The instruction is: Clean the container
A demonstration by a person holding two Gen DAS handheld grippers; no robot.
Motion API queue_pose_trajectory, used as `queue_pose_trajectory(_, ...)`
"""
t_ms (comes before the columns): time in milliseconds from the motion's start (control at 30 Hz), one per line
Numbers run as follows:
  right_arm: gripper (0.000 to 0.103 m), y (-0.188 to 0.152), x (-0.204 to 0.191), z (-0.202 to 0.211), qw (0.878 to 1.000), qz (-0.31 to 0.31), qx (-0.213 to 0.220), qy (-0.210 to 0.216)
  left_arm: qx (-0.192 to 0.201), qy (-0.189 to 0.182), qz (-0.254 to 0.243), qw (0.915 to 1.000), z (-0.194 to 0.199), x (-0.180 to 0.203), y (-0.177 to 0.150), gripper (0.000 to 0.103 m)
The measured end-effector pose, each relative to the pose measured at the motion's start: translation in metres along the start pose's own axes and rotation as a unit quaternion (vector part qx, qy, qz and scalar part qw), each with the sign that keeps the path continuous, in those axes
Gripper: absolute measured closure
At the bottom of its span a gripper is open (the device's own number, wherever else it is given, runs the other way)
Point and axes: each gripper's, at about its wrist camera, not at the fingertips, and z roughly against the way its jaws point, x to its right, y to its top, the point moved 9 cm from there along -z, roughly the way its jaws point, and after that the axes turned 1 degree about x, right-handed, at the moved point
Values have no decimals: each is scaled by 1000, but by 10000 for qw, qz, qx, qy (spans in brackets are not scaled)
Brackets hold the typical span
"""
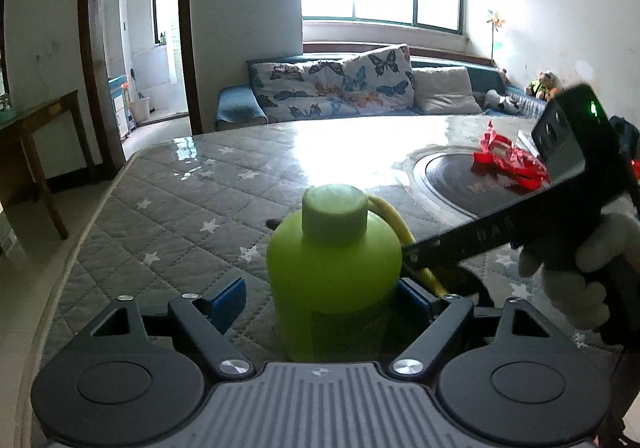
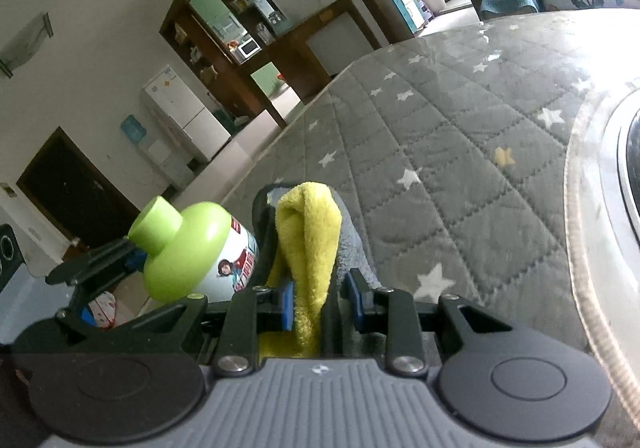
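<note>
A lime-green container [image 1: 334, 268] with a matching cap stands upright between the fingers of my left gripper [image 1: 328, 290]. The right blue pad touches its side, and a gap shows at the left pad, so this gripper is open. In the right wrist view the container [image 2: 188, 252] shows a white picture label, with the left gripper [image 2: 112, 284] around it. My right gripper [image 2: 320, 304] is shut on a yellow and grey cloth [image 2: 310, 240]. Held by a gloved hand [image 1: 580, 264], the right gripper [image 1: 414, 258] reaches in beside the container, and the cloth [image 1: 394, 221] curves behind it.
The table [image 1: 180, 199] has a grey quilted star cover under a glossy sheet. A red plastic wrapper [image 1: 508, 163] lies on a round black plate [image 1: 452, 183] at the right. A sofa [image 1: 332, 91] stands beyond the far edge, and a dark wooden table [image 1: 40, 123] stands at the left.
</note>
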Motion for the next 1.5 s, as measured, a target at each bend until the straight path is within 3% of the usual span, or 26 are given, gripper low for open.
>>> queue_pose_trajectory(167, 76, 12, -12, 8, 9996, 49, 228, 149, 31, 55, 45, 10000, 2, -1, 1, 20)
queue_pose_trajectory(333, 76, 24, -25, 17, 9985, 98, 458, 299, 20, -103, 55, 9999, 2, 1, 1, 29)
queue_pose_trajectory(500, 76, 36, -37, 26, 9965, 147, 688, 448, 28, -153, 22, 9999, 4, 2, 1, 32)
queue_pose_trajectory(833, 76, 38, -25, -13, 9993, 159, 252, 245, 2, -144, -36, 9999, 5, 5, 0, 32)
queue_pose_trajectory(1167, 76, 19, -12, -1, 9998, 57, 195, 89, 107, -122, 267, 9995, 8, 3, 3, 31)
queue_pose_trajectory(1367, 76, 8, -5, 7, 9999, -4, 163, -4, 167, 130, 566, 9982, 8, 5, 9, 31)
queue_pose_trajectory(1500, 76, 0, 0, 12, 9999, -45, 142, -66, 250, 248, 506, 9981, 8, 8, 9, 31)
